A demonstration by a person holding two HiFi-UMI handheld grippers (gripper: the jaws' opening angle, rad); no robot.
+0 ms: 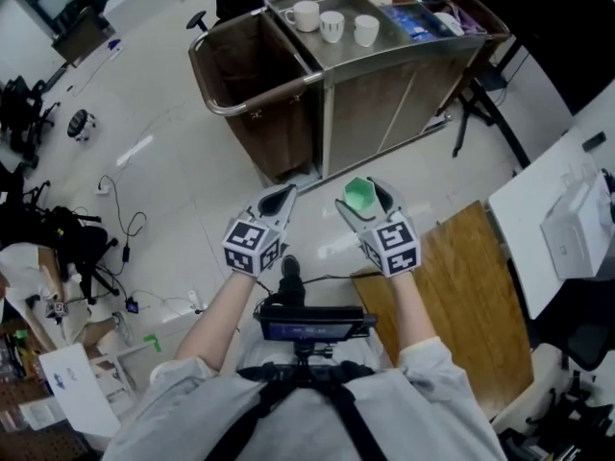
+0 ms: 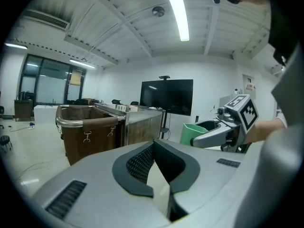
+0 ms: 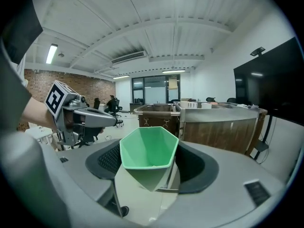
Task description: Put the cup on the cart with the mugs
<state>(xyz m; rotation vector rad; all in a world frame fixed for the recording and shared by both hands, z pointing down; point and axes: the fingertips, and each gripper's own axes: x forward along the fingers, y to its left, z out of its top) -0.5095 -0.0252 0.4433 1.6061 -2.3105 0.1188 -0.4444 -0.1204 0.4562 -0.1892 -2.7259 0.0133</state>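
My right claw (image 1: 365, 203) is clamped on the green cup (image 3: 148, 148), lower centre of the frame. My left claw (image 1: 279, 200) is together and empty. I should carry the cup upright to the steel cart (image 1: 384, 104), upper centre, and set it beside the white mugs (image 1: 332, 25) without knocking them.

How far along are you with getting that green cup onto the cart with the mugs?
Done: the green cup is already picked up, clamped between the fingers of the right gripper. In hand: it hangs above the floor, short of the cart. Left: carry it over and set it on the steel top beside the three white mugs. The left gripper is shut and empty.
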